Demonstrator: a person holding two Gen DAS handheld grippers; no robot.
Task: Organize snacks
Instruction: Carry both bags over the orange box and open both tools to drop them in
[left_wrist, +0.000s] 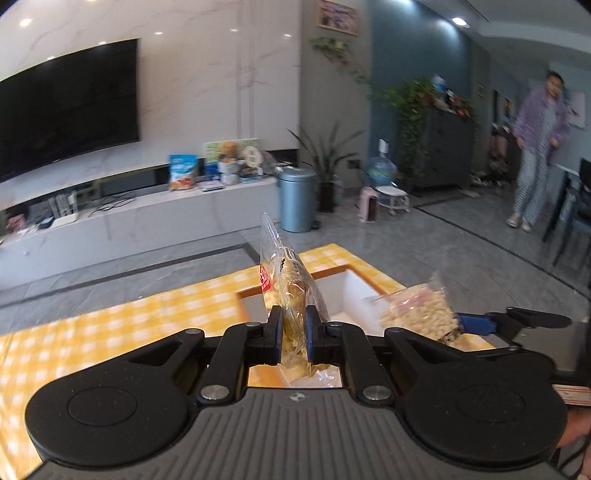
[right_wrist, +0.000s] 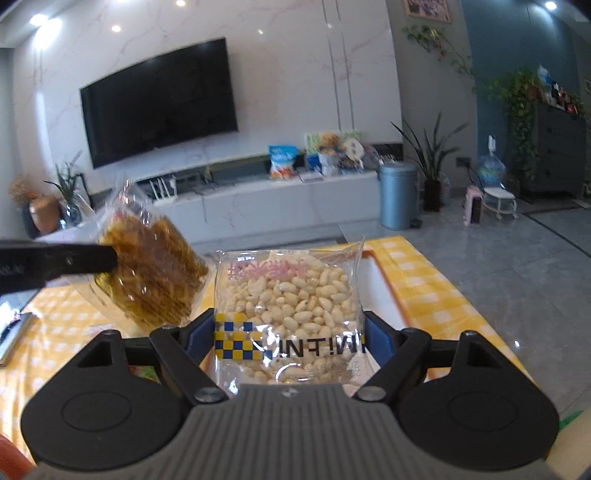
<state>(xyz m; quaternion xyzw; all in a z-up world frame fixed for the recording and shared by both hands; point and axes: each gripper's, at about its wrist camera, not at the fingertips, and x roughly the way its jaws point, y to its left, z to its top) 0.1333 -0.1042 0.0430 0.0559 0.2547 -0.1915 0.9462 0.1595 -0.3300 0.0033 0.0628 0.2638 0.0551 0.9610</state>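
While we hold both packs up off the bench (left_wrist: 110, 332), L wrist view first: left tool (left_wrist: 294, 325) is clenched tight on the spiral-snack pack (left_wrist: 286, 280), edge-on between the pads, long axis standing up and leaning a bit away from us. White bin (left_wrist: 351, 291), set into the yellow-check bench, lies straight ahead and below, just past the pack's top. Right tool's finger (left_wrist: 476, 323) comes in from the right w/ the peanut pack (left_wrist: 421, 314), which hangs over the bin's right side.

R wrist view: right tool (right_wrist: 290, 339) stands wide but is grasping the peanut pack (right_wrist: 291, 306) across its width, flat face toward us, long axis pointing away. Bin wall (right_wrist: 373, 284) shows just behind and right of it. Spiral pack (right_wrist: 155, 273) hangs off to the left, held by the other tool.

We judge both hands abt equally near the bin; next move prob. forward and down, peanut pack maybe slightly closer.
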